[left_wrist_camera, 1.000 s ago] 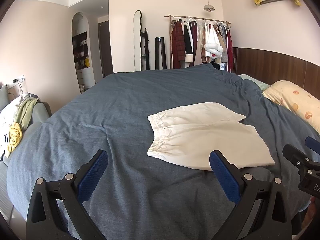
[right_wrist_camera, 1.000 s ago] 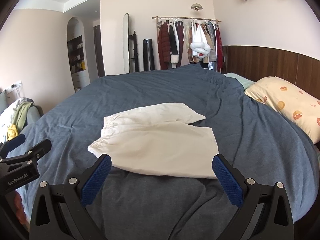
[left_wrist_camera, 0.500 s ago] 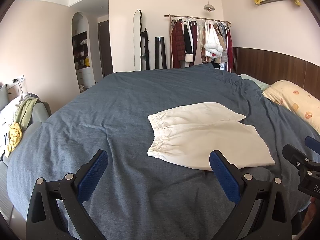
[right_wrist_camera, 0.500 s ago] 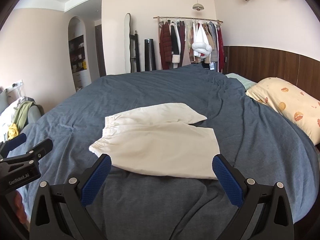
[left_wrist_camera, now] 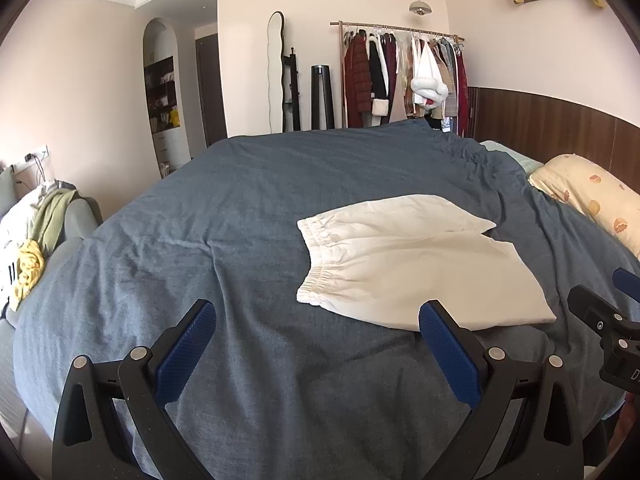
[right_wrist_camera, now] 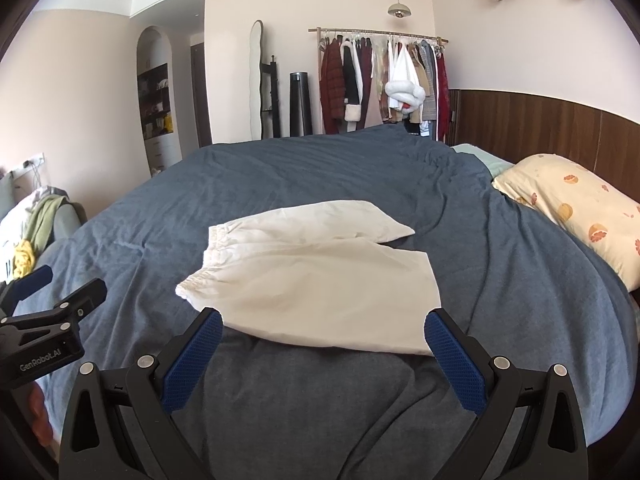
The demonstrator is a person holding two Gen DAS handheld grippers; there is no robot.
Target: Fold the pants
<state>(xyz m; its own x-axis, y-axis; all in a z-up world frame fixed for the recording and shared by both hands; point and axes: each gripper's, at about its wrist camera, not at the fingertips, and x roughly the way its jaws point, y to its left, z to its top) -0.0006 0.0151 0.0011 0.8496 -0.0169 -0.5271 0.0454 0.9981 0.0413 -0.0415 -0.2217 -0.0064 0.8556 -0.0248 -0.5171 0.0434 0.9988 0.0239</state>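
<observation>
Spreading across nearly everything ahead of both tools, the bed [left_wrist_camera: 256,208] under its blue-grey cover is carrying the work, with a patterned pillow [right_wrist_camera: 568,208] lying far off to the right of the right hand-held gripper [right_wrist_camera: 324,344]. The cream pants [right_wrist_camera: 316,264] are lying flat just beyond that gripper's open tips, waistband toward its left, two short legs pointing to its right with a slit between them. Compared with a second ago, nothing is shifting: the cloth is keeping its shape and both tools are hovering where they were. The left hand-held gripper [left_wrist_camera: 316,344] is gaping wide and gripping nothing, the pants sitting ahead and to its right; the right one is likewise spread and empty. No fold seems to be starting yet.
</observation>
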